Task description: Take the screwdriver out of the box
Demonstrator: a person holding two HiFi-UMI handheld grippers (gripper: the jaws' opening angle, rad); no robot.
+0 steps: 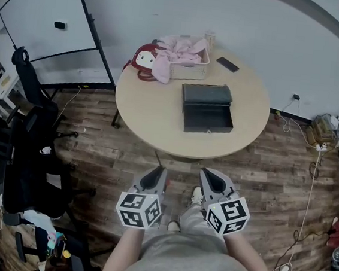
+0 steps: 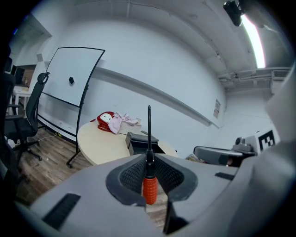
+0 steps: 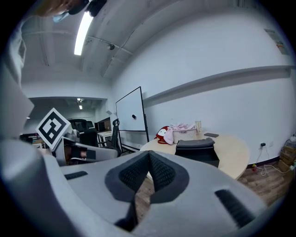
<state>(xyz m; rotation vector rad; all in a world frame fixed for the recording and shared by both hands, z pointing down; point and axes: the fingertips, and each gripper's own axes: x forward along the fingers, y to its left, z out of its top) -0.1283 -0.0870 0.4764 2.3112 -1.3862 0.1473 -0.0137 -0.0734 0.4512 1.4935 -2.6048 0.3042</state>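
Observation:
My left gripper point(image 2: 149, 172) is shut on the screwdriver point(image 2: 149, 187), pads gripping it just above its ribbed orange-red handle. The thin dark shaft stands upright above the jaws. In the head view both grippers are held close to the body, short of the round table point(image 1: 142, 108): the left gripper point(image 1: 152, 180) and the right gripper point(image 1: 211, 182). My right gripper point(image 3: 149, 162) is shut, its pads together with nothing between them. The dark metal box point(image 1: 207, 109) stands open on the table, lid tipped back, and also shows ahead as the box point(image 2: 138, 141) and the box point(image 3: 196, 150).
Behind the box are a white basket with pink cloth point(image 1: 186, 58), a red bag point(image 1: 144, 60), a phone point(image 1: 227, 64) and a cup point(image 1: 210, 39). A whiteboard on a stand point(image 1: 47, 14) and office chairs point(image 1: 30, 147) are at the left. Cables point(image 1: 309, 177) lie on the wooden floor at the right.

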